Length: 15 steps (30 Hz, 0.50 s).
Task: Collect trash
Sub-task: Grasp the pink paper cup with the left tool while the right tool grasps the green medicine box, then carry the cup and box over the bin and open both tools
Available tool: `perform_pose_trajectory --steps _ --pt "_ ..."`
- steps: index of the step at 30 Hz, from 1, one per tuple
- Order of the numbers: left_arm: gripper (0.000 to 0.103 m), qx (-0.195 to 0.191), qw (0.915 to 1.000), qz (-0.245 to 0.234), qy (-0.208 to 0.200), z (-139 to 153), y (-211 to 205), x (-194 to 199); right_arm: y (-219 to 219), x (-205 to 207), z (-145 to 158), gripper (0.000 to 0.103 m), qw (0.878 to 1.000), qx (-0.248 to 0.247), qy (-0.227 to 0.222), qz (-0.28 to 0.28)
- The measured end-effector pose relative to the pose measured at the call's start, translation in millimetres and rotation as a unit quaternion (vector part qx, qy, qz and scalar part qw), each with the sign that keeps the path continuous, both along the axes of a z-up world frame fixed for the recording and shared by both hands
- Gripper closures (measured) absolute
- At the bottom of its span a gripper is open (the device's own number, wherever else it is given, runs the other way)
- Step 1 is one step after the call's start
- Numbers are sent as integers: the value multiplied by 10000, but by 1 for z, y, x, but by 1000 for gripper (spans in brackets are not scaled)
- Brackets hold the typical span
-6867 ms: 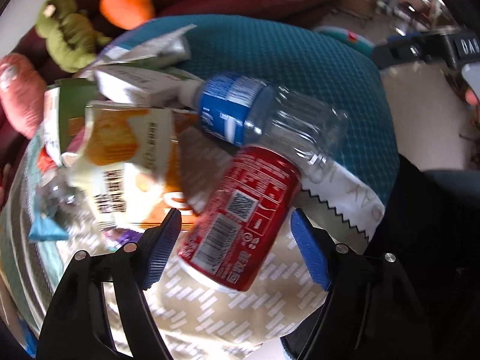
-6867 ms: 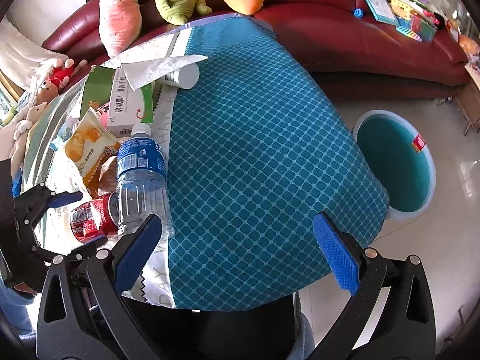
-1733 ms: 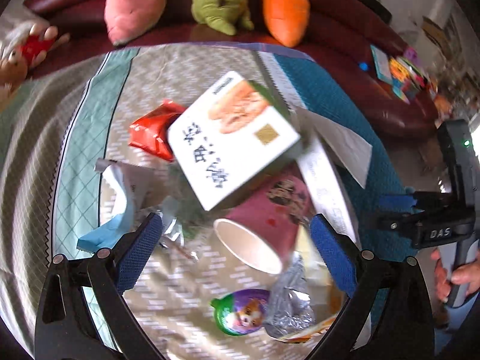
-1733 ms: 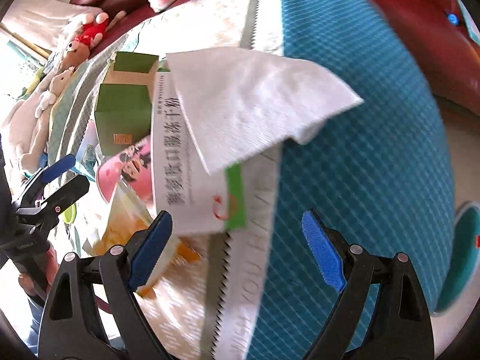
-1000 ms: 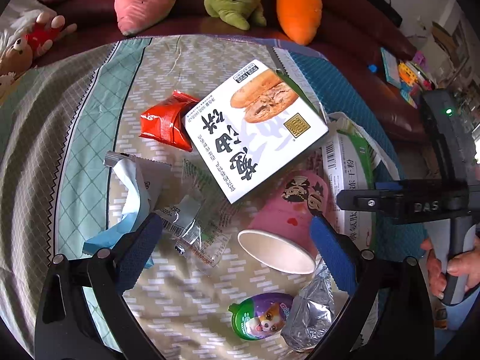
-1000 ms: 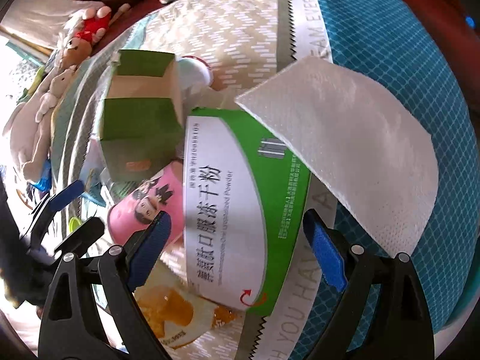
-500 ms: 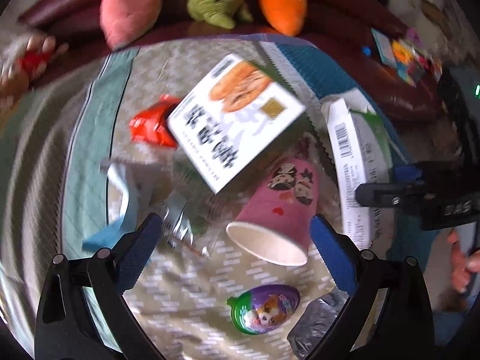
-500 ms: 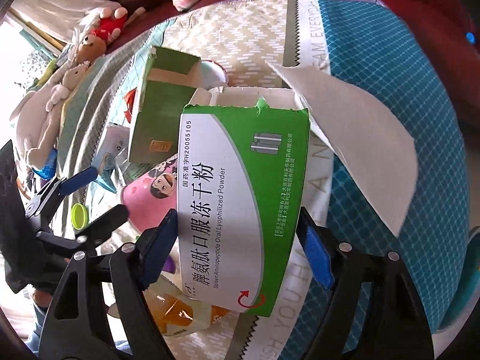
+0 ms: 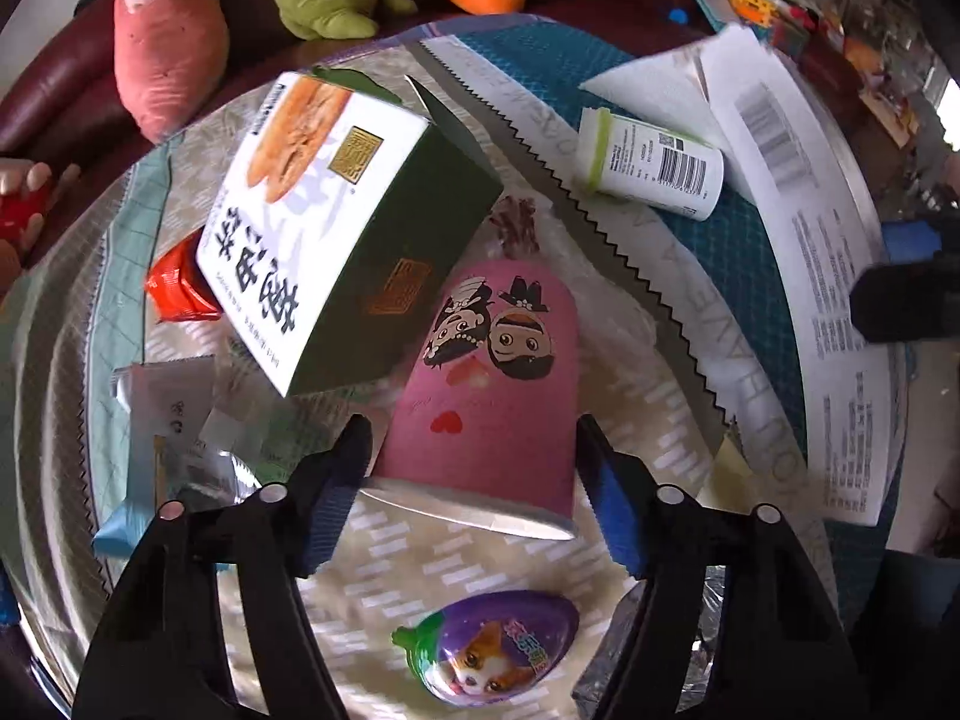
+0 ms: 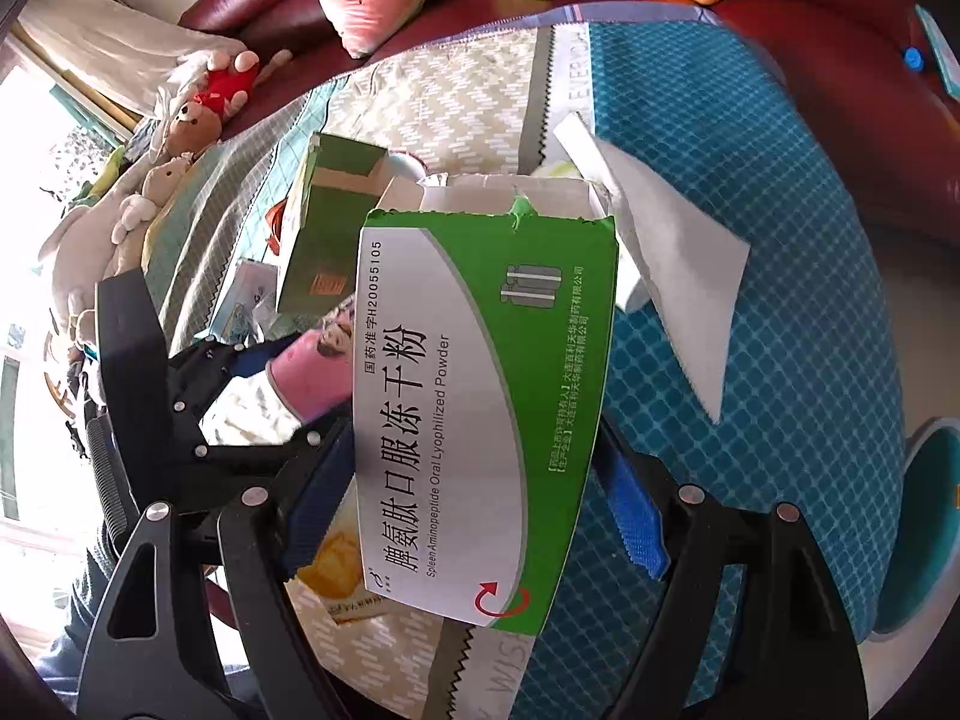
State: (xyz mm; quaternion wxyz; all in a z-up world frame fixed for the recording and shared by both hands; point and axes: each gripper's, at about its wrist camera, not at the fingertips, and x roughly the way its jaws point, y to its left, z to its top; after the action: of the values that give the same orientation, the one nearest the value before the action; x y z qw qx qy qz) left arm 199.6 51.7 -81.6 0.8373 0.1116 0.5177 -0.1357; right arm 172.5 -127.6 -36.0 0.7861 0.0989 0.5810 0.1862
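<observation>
The left gripper [image 9: 468,492] has its jaws closed against the 2 sides of a pink paper cup printed with a cartoon couple [image 9: 489,396], near the cup's open rim, which faces the camera. The cup lies on its side on the cloth-covered surface [image 9: 600,48]. A white and dark green cardboard food box [image 9: 336,228] leans just beside the cup's far end, with a red snack packet [image 9: 180,288] behind it. A purple egg-shaped toy capsule [image 9: 498,654] lies on the cloth below the cup.

The right gripper [image 10: 480,498] has its jaws pressed on both long edges of a green and white medicine carton [image 10: 480,396], held lifted above the cloth with its torn open end pointing away. A white paper napkin [image 10: 672,252] sits at the carton's far right corner. A small white bottle with a green band [image 9: 648,165] lies on the teal part of the cloth.
</observation>
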Motion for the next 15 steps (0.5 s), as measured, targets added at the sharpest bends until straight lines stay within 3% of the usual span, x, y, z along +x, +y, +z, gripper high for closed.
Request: perform_pose_trajectory --steps 8,15 --pt "36 24 9989 274 -389 37 4 -18 -13 -17 14 28 9993 321 -167 38" --pt "36 -250 9955 471 -777 87 6 -35 -24 -41 36 28 9976 489 -444 209"
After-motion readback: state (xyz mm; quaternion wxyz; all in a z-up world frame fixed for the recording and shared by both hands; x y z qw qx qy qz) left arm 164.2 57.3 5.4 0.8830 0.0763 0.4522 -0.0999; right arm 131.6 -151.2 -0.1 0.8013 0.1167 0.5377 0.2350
